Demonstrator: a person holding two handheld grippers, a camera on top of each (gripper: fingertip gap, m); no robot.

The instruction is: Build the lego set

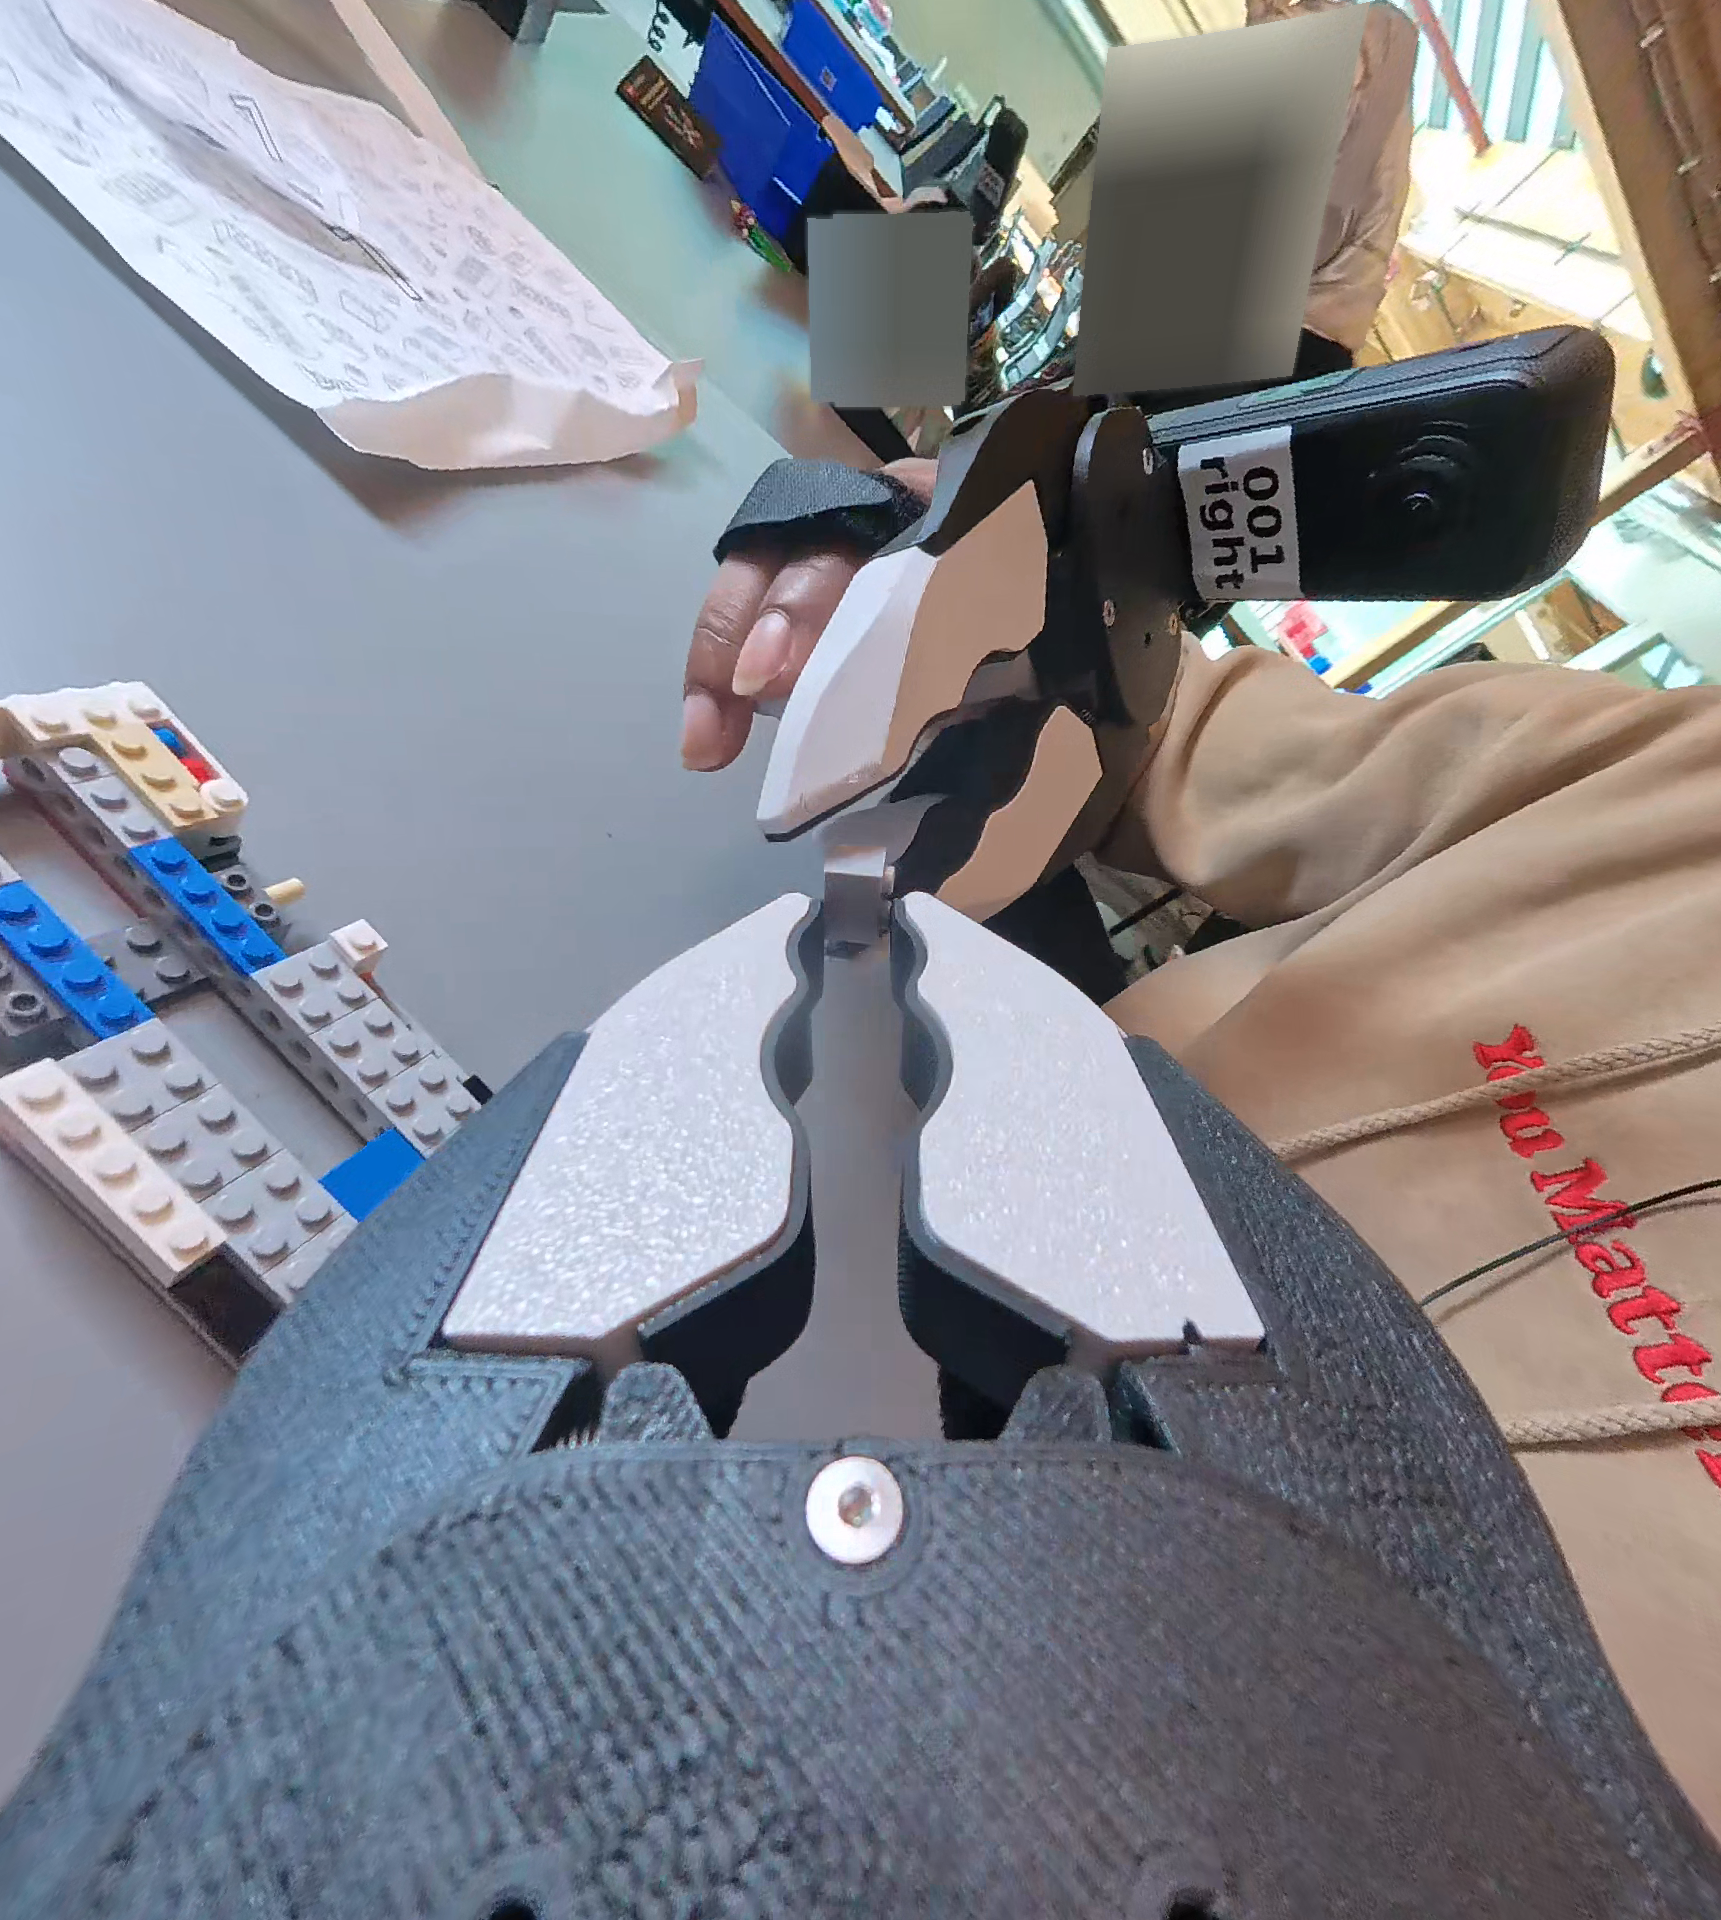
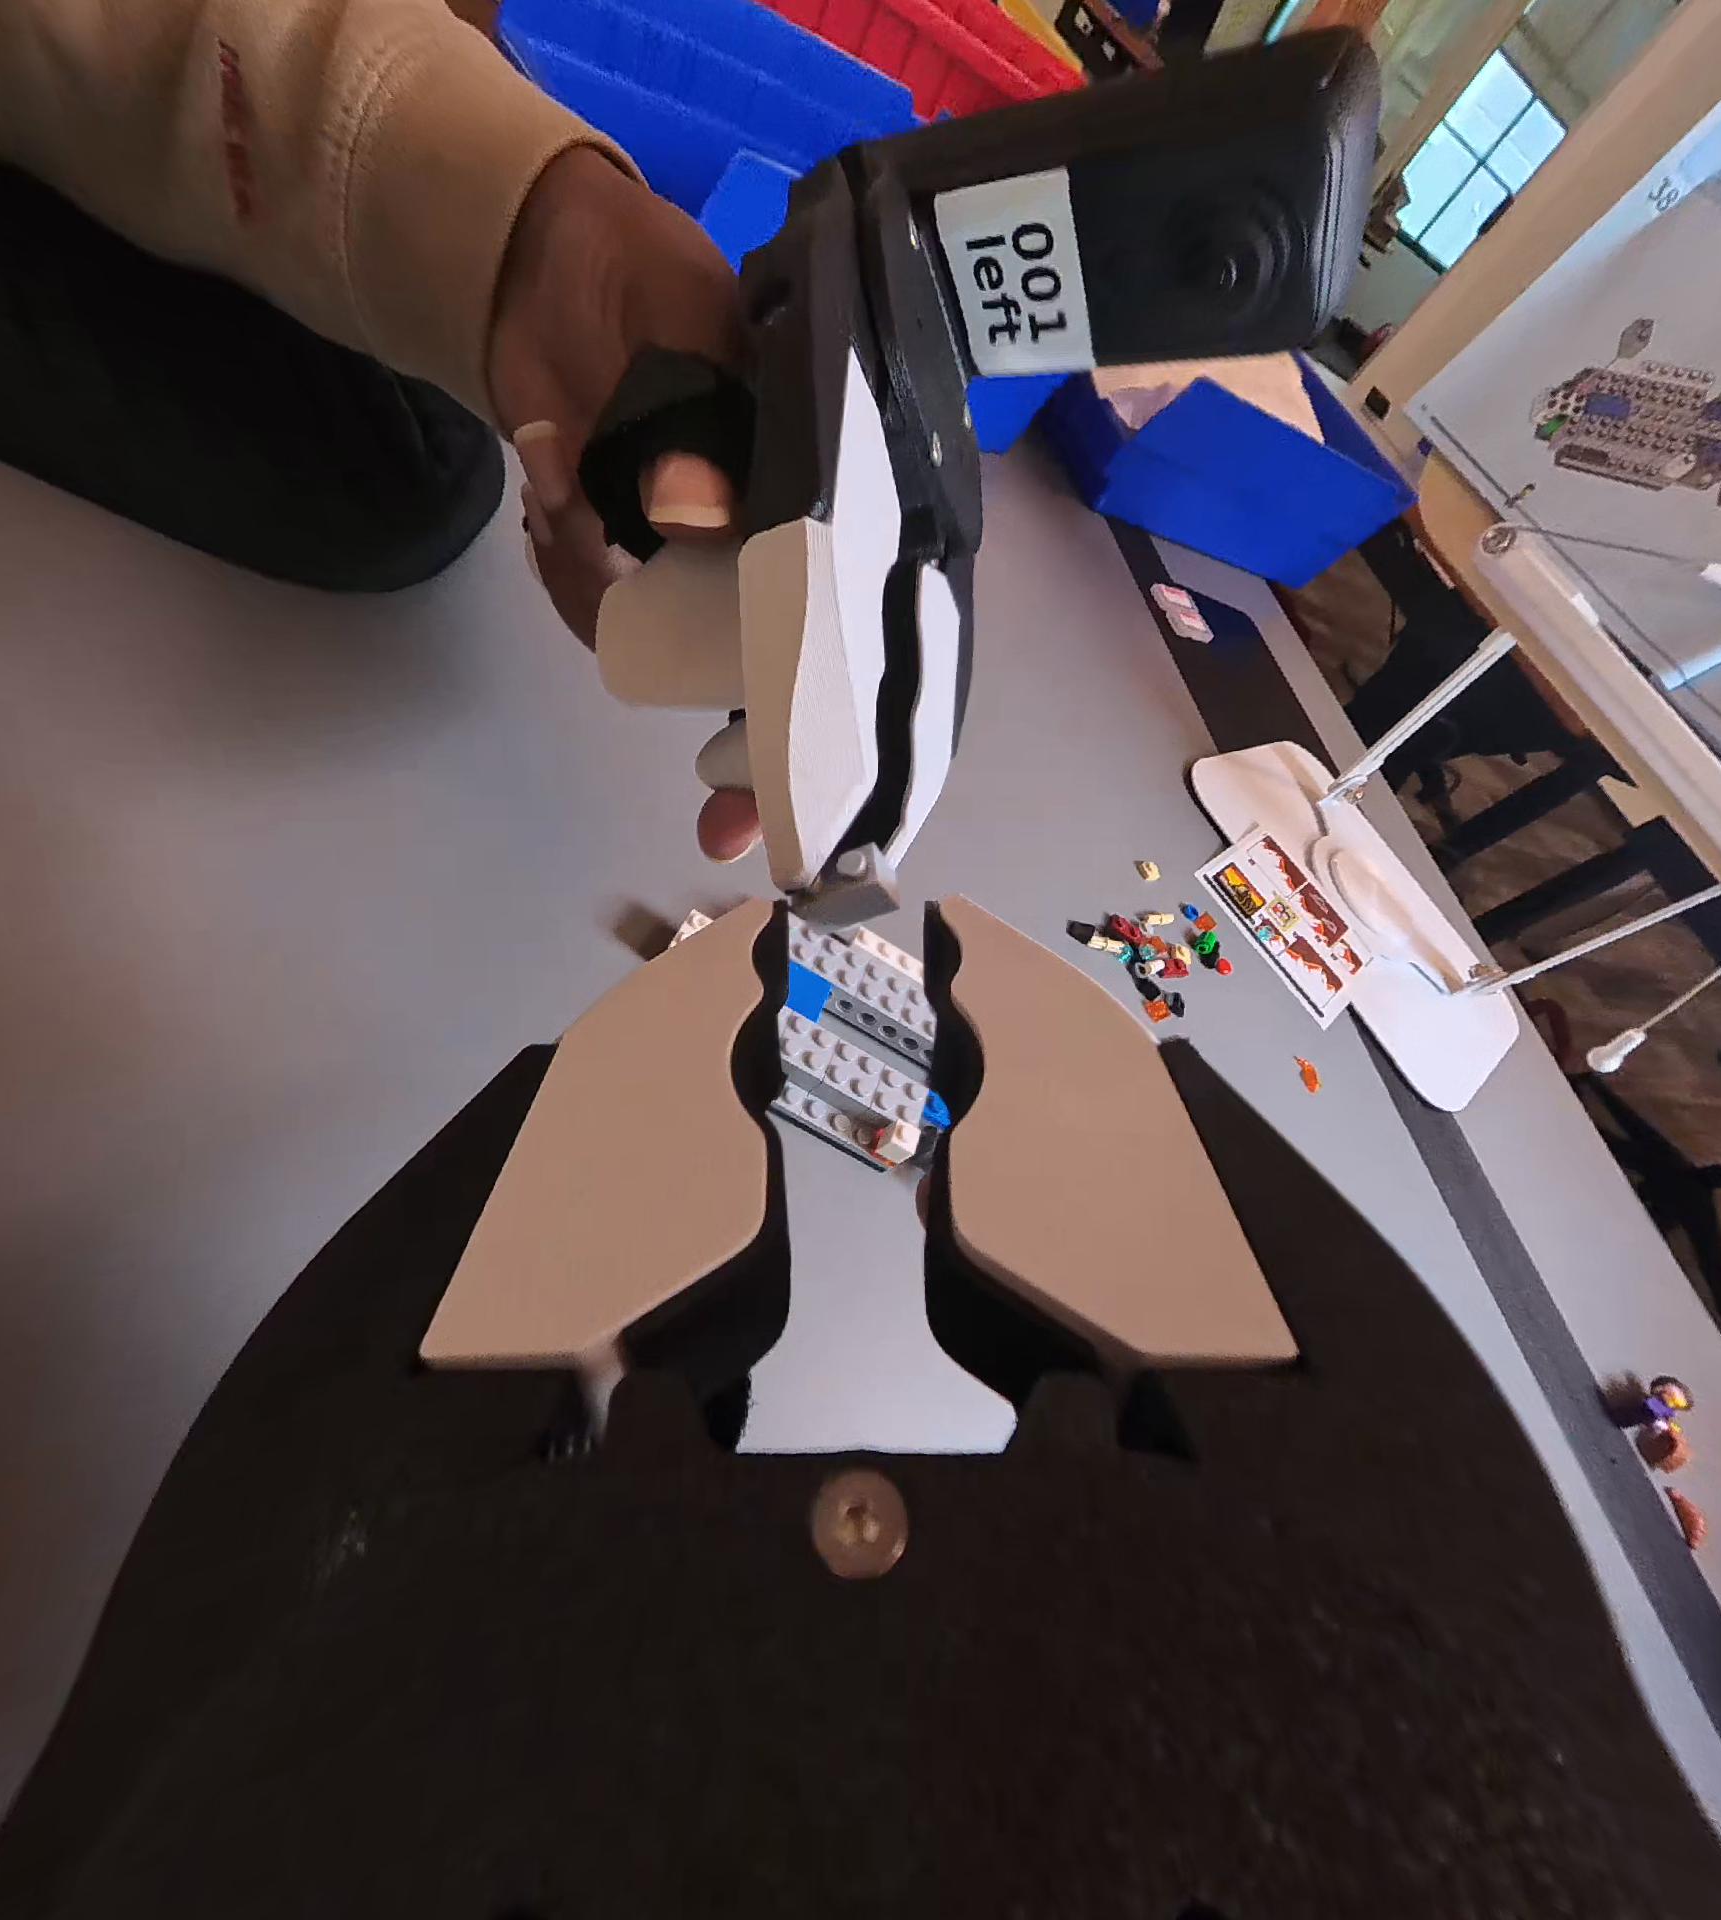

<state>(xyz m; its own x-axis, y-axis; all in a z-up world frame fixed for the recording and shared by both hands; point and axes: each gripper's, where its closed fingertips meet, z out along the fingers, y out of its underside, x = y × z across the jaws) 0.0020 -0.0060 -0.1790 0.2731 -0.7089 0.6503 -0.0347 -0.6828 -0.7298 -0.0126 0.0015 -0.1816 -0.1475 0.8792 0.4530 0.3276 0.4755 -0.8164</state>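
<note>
While the left gripper (image 2: 840, 883) pinches a small grey brick (image 2: 851, 896), the right gripper (image 2: 854, 914) stands open beside it.

- White label (image 1: 1240, 520) is sitting on a black camera (image 1: 1438, 488), carrying printed black characters.
- A matching white label (image 2: 1017, 286) is sitting on the other black camera (image 2: 1220, 208).
- Red stitched lettering (image 1: 1625, 1268) is running across a beige sweatshirt (image 1: 1458, 883).
- Paper sheet (image 1: 316, 229) is lying on the grey table (image 1: 420, 623), showing line drawings and a large numeral.
- Sticker sheet (image 2: 1282, 935) is showing small printed panels.
- Propped page (image 2: 1666, 416) is bearing a small number in its corner.
</note>
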